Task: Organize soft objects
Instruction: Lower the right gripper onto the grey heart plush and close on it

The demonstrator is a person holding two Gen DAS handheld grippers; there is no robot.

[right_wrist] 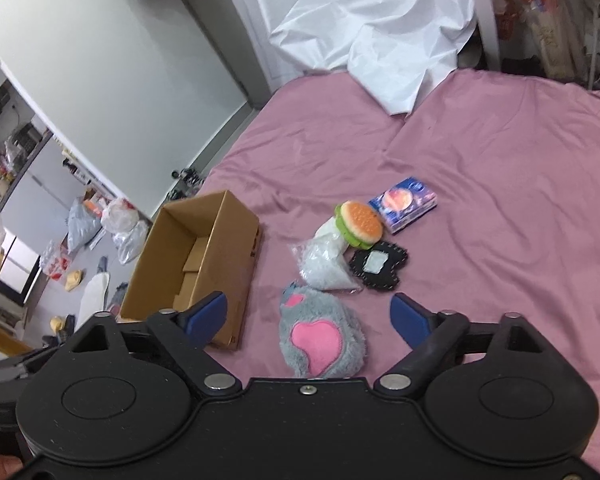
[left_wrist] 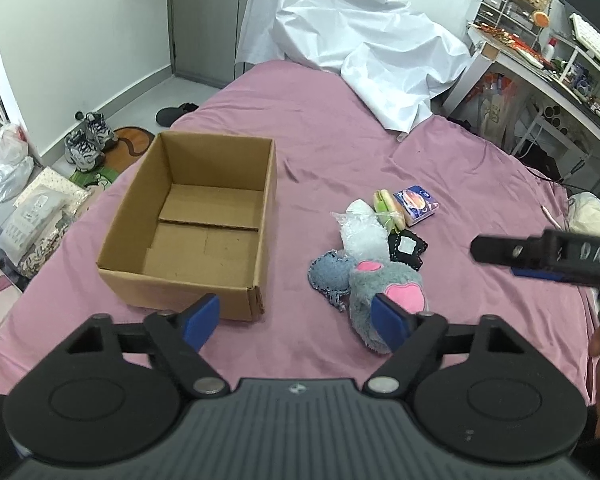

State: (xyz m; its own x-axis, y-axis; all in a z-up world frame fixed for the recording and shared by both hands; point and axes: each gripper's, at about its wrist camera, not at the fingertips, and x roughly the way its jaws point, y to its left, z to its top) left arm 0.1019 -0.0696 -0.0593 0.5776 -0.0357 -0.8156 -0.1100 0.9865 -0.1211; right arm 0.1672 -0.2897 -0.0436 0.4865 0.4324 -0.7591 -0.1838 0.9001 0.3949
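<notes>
An open, empty cardboard box (left_wrist: 192,216) (right_wrist: 198,264) stands on the pink bed. To its right lies a pile of soft things: a grey plush paw with pink heart pads (left_wrist: 384,292) (right_wrist: 322,336), a blue-grey fuzzy piece (left_wrist: 330,276), a white fluffy bag (left_wrist: 360,232) (right_wrist: 326,264), a burger toy (left_wrist: 388,208) (right_wrist: 360,224), a black felt patch (left_wrist: 406,250) (right_wrist: 380,266) and a small blue packet (left_wrist: 416,204) (right_wrist: 404,204). My left gripper (left_wrist: 296,320) is open, between box and paw. My right gripper (right_wrist: 310,320) is open above the paw, empty; it also shows in the left wrist view (left_wrist: 540,258).
A crumpled white sheet (left_wrist: 356,52) (right_wrist: 364,32) covers the bed's far end. Shoes (left_wrist: 88,142) and bags (left_wrist: 8,160) lie on the floor left of the bed. A cluttered desk (left_wrist: 548,60) stands at the right.
</notes>
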